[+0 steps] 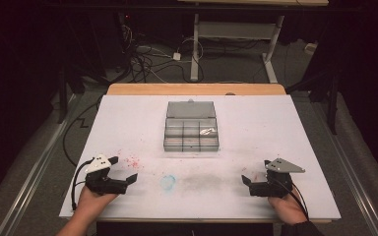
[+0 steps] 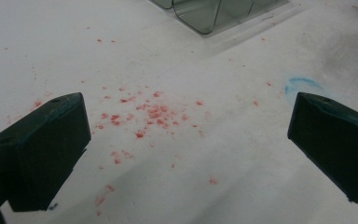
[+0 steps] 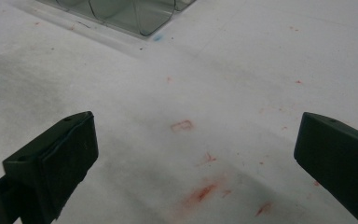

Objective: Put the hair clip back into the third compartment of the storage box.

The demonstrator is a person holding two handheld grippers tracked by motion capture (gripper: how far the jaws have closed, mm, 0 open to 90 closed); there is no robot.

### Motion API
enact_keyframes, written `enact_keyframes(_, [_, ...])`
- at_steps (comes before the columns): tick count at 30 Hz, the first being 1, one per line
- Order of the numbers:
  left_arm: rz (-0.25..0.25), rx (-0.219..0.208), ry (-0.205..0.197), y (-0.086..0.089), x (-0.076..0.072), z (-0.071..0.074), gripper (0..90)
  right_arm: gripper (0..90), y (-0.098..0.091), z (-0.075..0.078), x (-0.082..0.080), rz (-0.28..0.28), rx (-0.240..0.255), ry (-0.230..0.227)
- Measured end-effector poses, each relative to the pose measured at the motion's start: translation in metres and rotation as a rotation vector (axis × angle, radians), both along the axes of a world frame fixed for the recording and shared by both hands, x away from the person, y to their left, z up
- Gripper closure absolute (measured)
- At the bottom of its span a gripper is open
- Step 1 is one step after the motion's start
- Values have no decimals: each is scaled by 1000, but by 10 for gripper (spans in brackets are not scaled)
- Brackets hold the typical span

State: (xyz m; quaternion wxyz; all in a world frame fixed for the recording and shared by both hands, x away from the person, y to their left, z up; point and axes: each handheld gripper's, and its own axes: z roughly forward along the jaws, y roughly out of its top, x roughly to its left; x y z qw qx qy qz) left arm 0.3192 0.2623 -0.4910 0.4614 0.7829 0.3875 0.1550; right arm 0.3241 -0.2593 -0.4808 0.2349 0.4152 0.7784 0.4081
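Two hands are seen at the near edge of the table in the high view, the left hand at about 7 o'clock and the right hand at about 5 o'clock, each wrapped around a gripper. By the left hand the left gripper is held with its jaws spread wide and nothing between them; it is pointed toward 3 o'clock, across the table. By the right hand the right gripper is held likewise wide open and empty, pointed toward 9 o'clock, so the two are faced toward each other and kept well apart. Between the left gripper's jaws, in the left gripper view, red specks are scattered on the white surface, and a blue smudge is seen just beyond the right-hand jaw (the same smudge lies between the two grippers in the high view). Red marks are seen on the table between the right gripper's jaws in the right gripper view. At 12 o'clock from both grippers, near the table's middle, a clear box with compartments is placed, its lid laid open toward the far side. Something small and white is held in one right-hand compartment; what it is cannot be told. The box is touched by neither gripper.
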Motion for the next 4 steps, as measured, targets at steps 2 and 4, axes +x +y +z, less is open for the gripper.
enact_keyframes(2, [-6, 6, -5, -1, -1, 0, 0, 5, -1, 0, 0, -1, 4, -2])
enact_keyframes(4, [-4, -1, -5, 0, -1, 0, 0, 5, -1, 0, 0, -3, 3, -3])
